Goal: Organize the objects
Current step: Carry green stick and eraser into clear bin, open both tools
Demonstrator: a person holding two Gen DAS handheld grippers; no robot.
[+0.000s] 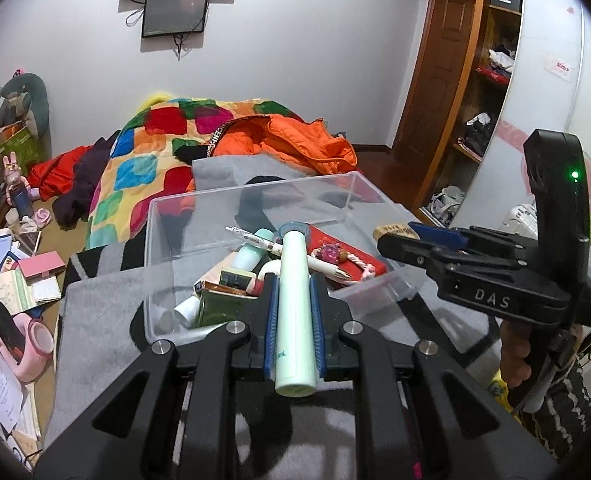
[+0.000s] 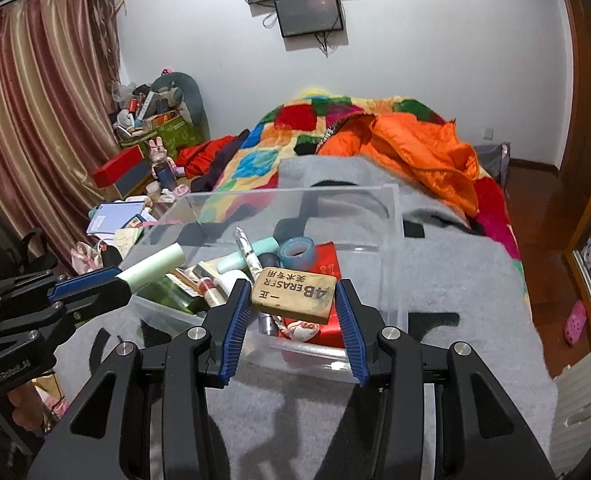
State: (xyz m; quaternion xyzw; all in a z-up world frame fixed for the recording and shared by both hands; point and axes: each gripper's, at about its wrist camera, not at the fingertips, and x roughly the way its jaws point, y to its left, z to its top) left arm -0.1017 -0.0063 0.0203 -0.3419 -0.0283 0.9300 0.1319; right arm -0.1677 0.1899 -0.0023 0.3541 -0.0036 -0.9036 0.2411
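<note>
Left wrist view: left gripper (image 1: pixel 295 312) clamps a pale green tube (image 1: pixel 294 304) lengthwise between its pads, poised just above the near rim of the clear bin (image 1: pixel 255 196). Right wrist view: right gripper (image 2: pixel 291 312) pinches a tan eraser (image 2: pixel 292 294) by its short ends, over the bin's near wall. Both items appear to be in transfer between bin and grey blanket (image 2: pixel 455 280); direction cannot be told. Next move likely calls for carrying each clear of the rim before release.
</note>
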